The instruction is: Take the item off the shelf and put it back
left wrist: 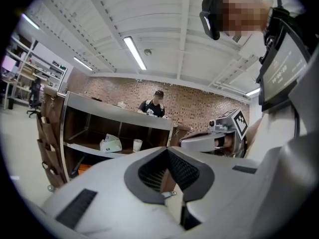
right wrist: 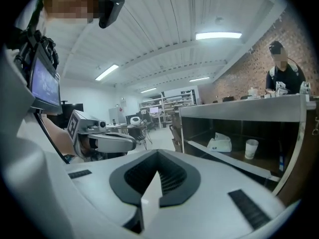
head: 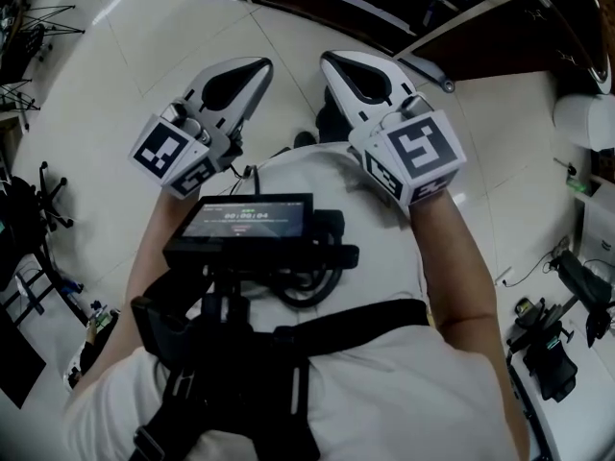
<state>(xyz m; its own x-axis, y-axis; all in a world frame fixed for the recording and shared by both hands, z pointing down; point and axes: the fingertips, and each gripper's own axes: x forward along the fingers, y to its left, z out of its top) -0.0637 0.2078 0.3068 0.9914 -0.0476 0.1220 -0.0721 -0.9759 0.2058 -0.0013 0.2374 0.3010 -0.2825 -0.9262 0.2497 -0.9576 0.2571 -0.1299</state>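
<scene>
A white tissue pack and a paper cup stand on the middle board of a dark shelf unit, well ahead of both grippers. The right gripper view shows the same tissue pack, cup and shelf unit at its right. My left gripper and right gripper are held side by side in front of the person's chest, over the floor. Both are shut with nothing between the jaws. Each appears in the other's view: right gripper, left gripper.
A person stands behind the shelf unit's top counter. A brown hanging organiser covers the unit's left end. A screen on a chest rig sits below the grippers. Office chairs and stands line the floor's left edge.
</scene>
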